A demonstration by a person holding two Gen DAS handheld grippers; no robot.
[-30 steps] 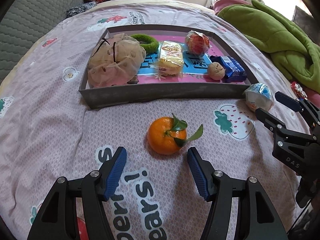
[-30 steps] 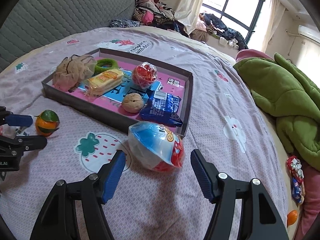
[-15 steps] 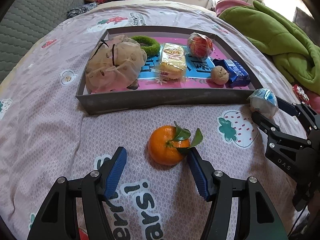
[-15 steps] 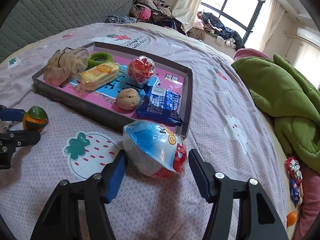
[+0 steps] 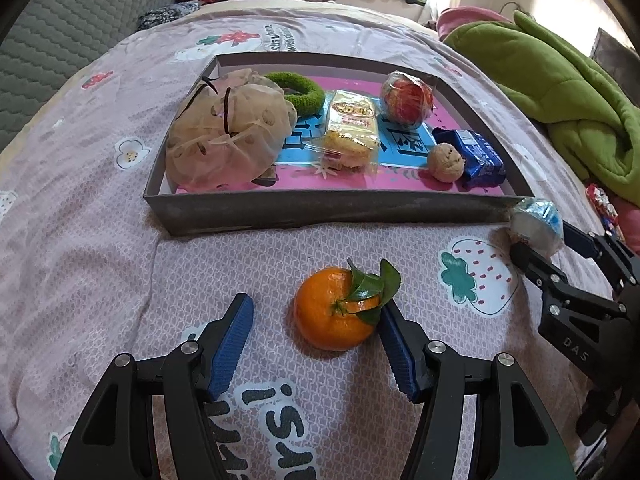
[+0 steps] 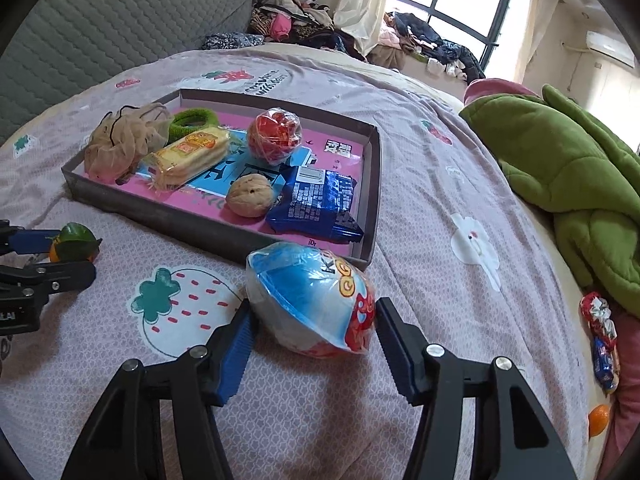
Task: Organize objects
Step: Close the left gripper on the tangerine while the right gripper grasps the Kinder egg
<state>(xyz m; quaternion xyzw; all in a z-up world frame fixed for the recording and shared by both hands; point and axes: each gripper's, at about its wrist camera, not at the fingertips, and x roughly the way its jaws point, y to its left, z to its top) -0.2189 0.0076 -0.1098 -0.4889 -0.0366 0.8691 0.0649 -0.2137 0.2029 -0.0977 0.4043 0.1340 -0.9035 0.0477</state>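
The right gripper [image 6: 312, 320] has its blue pads on both sides of a blue, white and red egg-shaped packet [image 6: 310, 300]; the jaws are closed against its two ends, and the packet sits on the pink bedspread [image 6: 420, 208] just outside the near right corner of the tray [image 6: 370, 200]. The left gripper [image 5: 316, 330] stands wide apart around a leafy orange tangerine [image 5: 334, 314]: its right pad touches the fruit at the leaves, while the left pad is clear of it with a gap of bedspread showing between them. The tangerine rests on the bedspread near the tray's front wall, beside a printed strawberry [image 5: 478, 276]. In the left wrist view the right gripper reaches in from the right edge with the packet at its tips. Inside the shallow grey tray lie a beige mesh pouch [image 5: 228, 134], a green fuzzy ring [image 5: 300, 92], a yellow wrapped biscuit pack [image 5: 352, 132], a red ball in clear wrap [image 5: 406, 98], a walnut [image 5: 446, 161] and a blue snack packet [image 5: 478, 156] just beside it. A green quilted blanket [image 6: 576, 184] is bunched to the right of the tray.
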